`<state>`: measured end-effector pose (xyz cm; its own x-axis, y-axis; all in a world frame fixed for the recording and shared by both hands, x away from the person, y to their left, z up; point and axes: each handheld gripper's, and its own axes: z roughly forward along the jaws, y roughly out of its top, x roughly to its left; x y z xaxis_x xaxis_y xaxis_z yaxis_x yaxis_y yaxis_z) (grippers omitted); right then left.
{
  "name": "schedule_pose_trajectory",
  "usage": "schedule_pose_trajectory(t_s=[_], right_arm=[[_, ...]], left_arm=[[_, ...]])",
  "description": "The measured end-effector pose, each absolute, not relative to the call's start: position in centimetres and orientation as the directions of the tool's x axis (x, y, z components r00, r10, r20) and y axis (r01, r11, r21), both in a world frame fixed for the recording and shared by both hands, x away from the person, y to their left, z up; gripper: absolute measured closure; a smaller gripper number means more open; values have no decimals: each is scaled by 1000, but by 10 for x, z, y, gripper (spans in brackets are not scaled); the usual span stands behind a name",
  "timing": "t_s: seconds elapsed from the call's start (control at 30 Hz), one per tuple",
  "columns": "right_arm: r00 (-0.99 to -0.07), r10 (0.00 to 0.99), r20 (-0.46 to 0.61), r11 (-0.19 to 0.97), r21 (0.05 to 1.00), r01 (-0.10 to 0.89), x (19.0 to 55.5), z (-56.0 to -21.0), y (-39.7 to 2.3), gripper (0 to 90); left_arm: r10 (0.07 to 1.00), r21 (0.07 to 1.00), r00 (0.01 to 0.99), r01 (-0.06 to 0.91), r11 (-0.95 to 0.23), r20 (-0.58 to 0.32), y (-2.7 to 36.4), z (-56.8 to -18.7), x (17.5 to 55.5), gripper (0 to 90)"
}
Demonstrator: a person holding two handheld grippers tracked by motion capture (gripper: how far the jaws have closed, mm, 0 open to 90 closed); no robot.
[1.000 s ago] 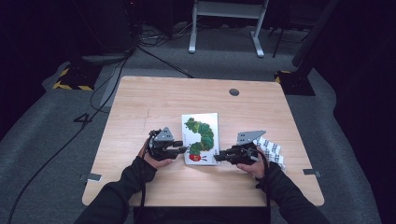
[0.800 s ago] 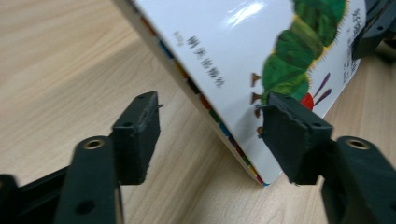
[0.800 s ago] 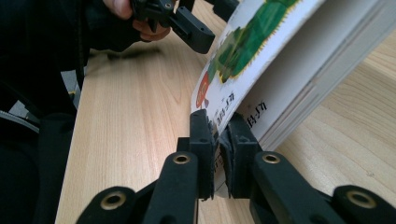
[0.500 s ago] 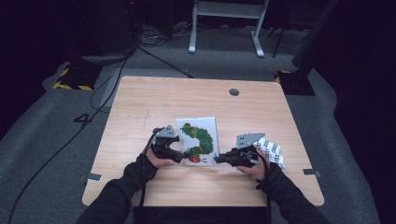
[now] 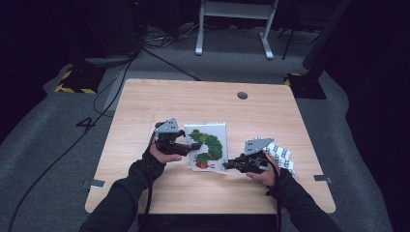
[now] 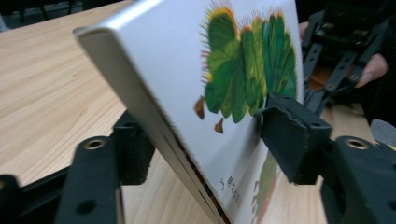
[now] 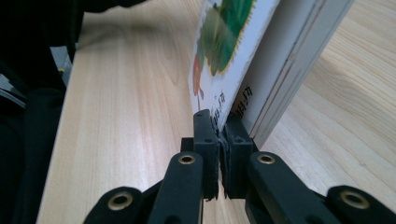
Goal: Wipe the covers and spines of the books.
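Note:
A white board book (image 5: 209,145) with a green caterpillar on its cover lies mid-table, its left side tilted up. My left gripper (image 5: 192,146) reaches in from the book's left edge. Its jaws have just been closing, and in the left gripper view (image 6: 210,140) they straddle the whole book (image 6: 243,56), one pad on the cover and the other under the back. My right gripper (image 5: 227,165) is at the book's near right corner. In the right gripper view (image 7: 218,135) it is shut on the lower edge of the front cover (image 7: 224,42), with the page block just beside it.
A white object with a black pattern (image 5: 283,155) lies by the right hand. The wooden table (image 5: 193,101) has a round cable hole (image 5: 242,95) at the back. A white stand (image 5: 232,29) and cables are on the floor beyond.
The left gripper has risen a little and its jaws now span the book's left edge, which has tilted up. The right gripper has stayed put, still pinching the cover.

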<state>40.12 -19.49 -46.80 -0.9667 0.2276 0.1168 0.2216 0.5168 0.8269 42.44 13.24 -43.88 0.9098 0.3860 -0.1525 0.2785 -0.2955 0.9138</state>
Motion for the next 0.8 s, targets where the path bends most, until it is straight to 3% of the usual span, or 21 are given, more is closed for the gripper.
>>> schedule_pose_trajectory(t_s=[0.5, 0.8], right_arm=[[-963, 261, 74, 534, 820, 208, 407, -475, -199, 837], [-941, 333, 57, 516, 824, 233, 410, -475, -201, 783]], left_arm=[[240, 949, 967, 156, -273, -90, 133, -421, 410, 698], [252, 944, 965, 144, -297, -68, 126, -418, 403, 745]])
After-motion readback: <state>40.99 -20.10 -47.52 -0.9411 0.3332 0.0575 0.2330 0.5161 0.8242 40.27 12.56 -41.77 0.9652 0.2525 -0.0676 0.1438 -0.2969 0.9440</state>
